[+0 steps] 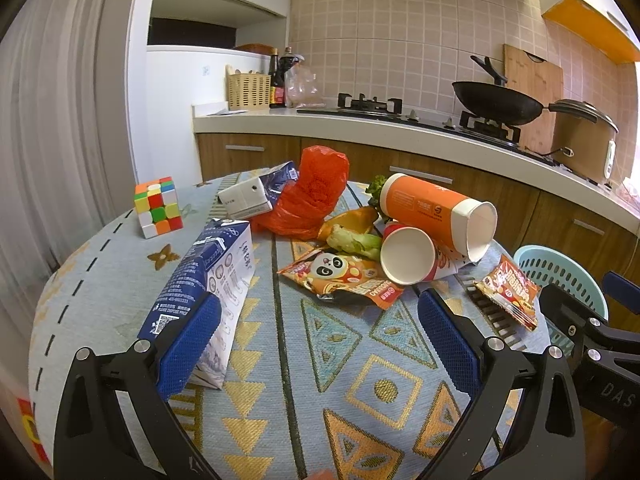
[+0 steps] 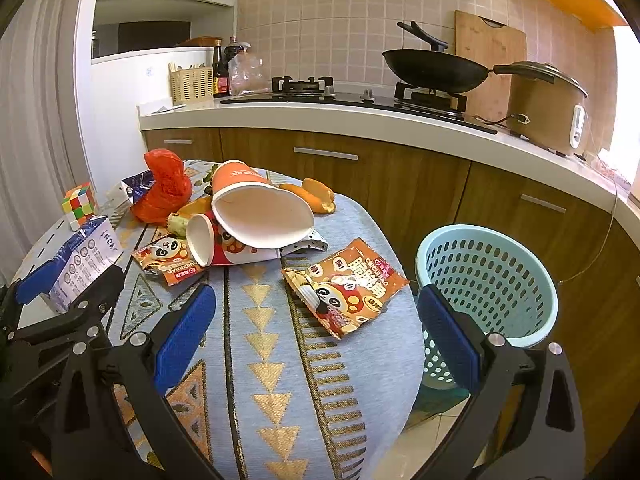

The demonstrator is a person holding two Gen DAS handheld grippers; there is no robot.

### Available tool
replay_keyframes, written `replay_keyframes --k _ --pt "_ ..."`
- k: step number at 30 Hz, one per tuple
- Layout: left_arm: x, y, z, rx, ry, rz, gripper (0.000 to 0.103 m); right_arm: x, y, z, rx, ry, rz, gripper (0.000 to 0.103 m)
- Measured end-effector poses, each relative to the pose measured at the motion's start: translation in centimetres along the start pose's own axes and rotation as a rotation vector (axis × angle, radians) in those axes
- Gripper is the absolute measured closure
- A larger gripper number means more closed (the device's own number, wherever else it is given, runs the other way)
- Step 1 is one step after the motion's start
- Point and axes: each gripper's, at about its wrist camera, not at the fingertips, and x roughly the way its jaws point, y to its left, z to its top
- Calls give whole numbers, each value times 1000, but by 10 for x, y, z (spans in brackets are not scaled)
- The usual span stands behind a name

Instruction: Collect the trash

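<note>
My left gripper [image 1: 320, 340] is open low over the patterned table. A blue and white milk carton [image 1: 212, 276] lies against the inside of its left finger. Beyond it lies a heap: a second carton [image 1: 252, 198], a red plastic bag [image 1: 316, 196], a big orange paper cup [image 1: 432, 212] on its side, a small red cup [image 1: 408, 258] and a panda snack wrapper [image 1: 344, 278]. My right gripper [image 2: 316, 336] is open too, with another snack wrapper [image 2: 344, 284] flat on the cloth just ahead of its fingers. The light blue basket [image 2: 520, 268] stands beside the table, right of it.
A Rubik's cube [image 1: 158, 206] sits at the table's far left. Vegetable scraps [image 1: 354, 240] and orange peel [image 2: 316, 196] lie in the heap. Behind runs a kitchen counter [image 2: 360, 120] with a wok [image 2: 436, 70] and a rice cooker [image 2: 548, 108]. The table edge [image 2: 412, 320] drops off by the basket.
</note>
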Motion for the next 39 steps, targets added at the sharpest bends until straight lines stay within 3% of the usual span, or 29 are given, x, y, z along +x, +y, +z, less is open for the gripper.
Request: replay_keyframes --k 28,39 --pt "-7 -9 -6 2 -13 4 7 4 -5 -4 11 11 16 11" --pt "-12 5 -7 -52 1 -7 7 5 -15 -3 24 -1 31 16"
